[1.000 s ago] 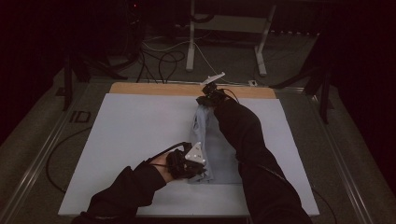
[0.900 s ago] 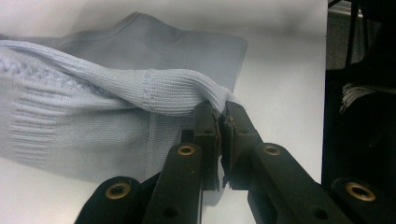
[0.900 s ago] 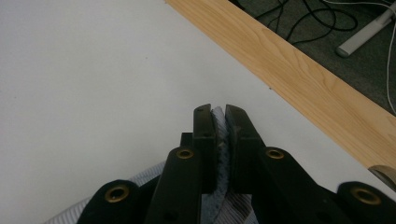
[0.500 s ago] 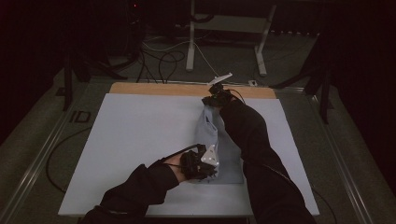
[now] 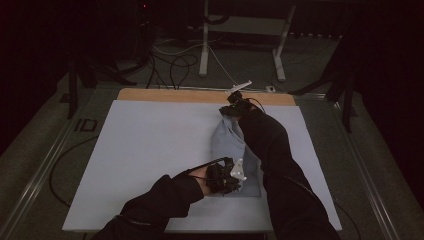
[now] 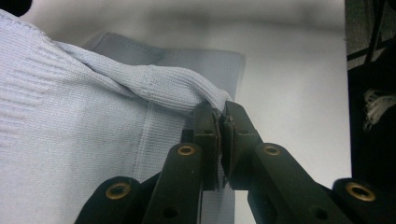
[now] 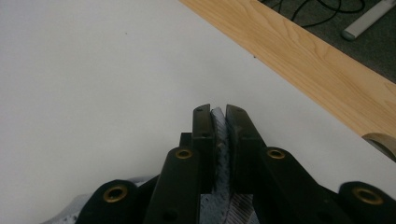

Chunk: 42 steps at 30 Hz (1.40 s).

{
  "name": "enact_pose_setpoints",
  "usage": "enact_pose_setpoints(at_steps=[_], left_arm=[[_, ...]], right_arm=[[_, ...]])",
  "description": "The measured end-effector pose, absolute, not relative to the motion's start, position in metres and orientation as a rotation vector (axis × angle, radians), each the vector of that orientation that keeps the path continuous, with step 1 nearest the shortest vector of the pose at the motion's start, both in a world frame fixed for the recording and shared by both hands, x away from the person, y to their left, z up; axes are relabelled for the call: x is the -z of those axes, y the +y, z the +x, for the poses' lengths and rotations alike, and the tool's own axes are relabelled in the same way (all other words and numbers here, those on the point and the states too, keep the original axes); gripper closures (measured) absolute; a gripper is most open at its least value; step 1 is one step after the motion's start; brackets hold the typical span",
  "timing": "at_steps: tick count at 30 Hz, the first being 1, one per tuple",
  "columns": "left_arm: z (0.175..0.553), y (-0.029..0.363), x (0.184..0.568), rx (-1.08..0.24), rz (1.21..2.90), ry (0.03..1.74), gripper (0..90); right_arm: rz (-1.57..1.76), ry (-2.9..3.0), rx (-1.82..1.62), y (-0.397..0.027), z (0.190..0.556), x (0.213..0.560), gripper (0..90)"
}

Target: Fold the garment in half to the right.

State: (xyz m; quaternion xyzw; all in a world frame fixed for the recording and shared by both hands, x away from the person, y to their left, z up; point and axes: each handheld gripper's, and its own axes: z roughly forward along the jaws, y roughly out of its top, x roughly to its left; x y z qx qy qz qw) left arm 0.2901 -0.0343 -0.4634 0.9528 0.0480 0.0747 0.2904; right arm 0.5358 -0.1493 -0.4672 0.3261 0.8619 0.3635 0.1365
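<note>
A pale blue knitted garment (image 5: 227, 145) lies folded lengthwise on the white table cover (image 5: 150, 145), right of centre. My left gripper (image 5: 235, 175) is at the garment's near end, jaws shut on a ribbed edge of the garment (image 6: 177, 86), which drapes back over the layers beneath. My right gripper (image 5: 234, 100) is at the far end near the wooden strip, shut on a thin fold of the same garment (image 7: 219, 154). The right forearm covers much of the garment's right side in the high view.
A bare wooden strip (image 5: 200, 95) runs along the table's far edge, and it shows close to the right gripper as wood (image 7: 317, 60). Cables and a metal stand's legs (image 5: 205, 45) lie on the floor beyond. The table's left half is open white surface.
My left gripper has carried the near edge of the garment rightward and slightly down, narrowing the fold. The right gripper has shifted slightly at the far end.
</note>
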Motion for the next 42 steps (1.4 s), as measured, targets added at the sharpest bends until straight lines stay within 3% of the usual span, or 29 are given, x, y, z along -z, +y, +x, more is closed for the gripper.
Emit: enact_pose_setpoints(at_steps=[10,11,12,13,14,18,19,21,23,28,42], left_arm=[[0.296,-0.052,0.474,-0.175,2.553,0.123,86.5],[0.297,-0.054,0.474,-0.172,2.549,0.122,86.4],[0.298,-0.056,0.474,-0.167,2.548,0.123,86.4],[0.299,-0.058,0.475,-0.172,2.551,0.119,86.3],[0.299,-0.06,0.475,-0.17,2.546,0.125,86.3],[0.3,-0.063,0.478,-0.14,2.552,0.122,84.4],[0.3,-0.063,0.479,-0.136,2.551,0.116,82.6],[0.3,-0.064,0.481,-0.112,2.548,0.113,77.3],[0.3,-0.065,0.482,-0.103,2.552,0.108,65.9],[0.299,-0.066,0.482,-0.11,2.556,0.106,53.8],[0.293,-0.058,0.473,-0.084,2.543,0.038,47.1]], right_arm=[[0.942,2.484,-1.08,-0.16,0.537,0.467,80.6],[0.957,2.475,-1.09,-0.161,0.537,0.467,71.0],[0.957,2.475,-1.09,-0.161,0.537,0.467,71.0],[0.97,2.464,-1.111,-0.165,0.537,0.466,49.8],[0.97,2.464,-1.111,-0.165,0.537,0.466,49.8],[0.98,2.482,-1.142,-0.172,0.535,0.466,17.5],[0.98,2.498,-1.168,-0.174,0.534,0.467,13.2],[0.987,2.482,-1.172,-0.178,0.533,0.467,12.7],[0.993,2.483,-1.178,-0.182,0.533,0.465,9.1],[1.015,2.446,-1.281,-0.193,0.531,0.455,9.1],[0.961,2.471,-1.257,-0.185,0.524,0.451,8.9]])
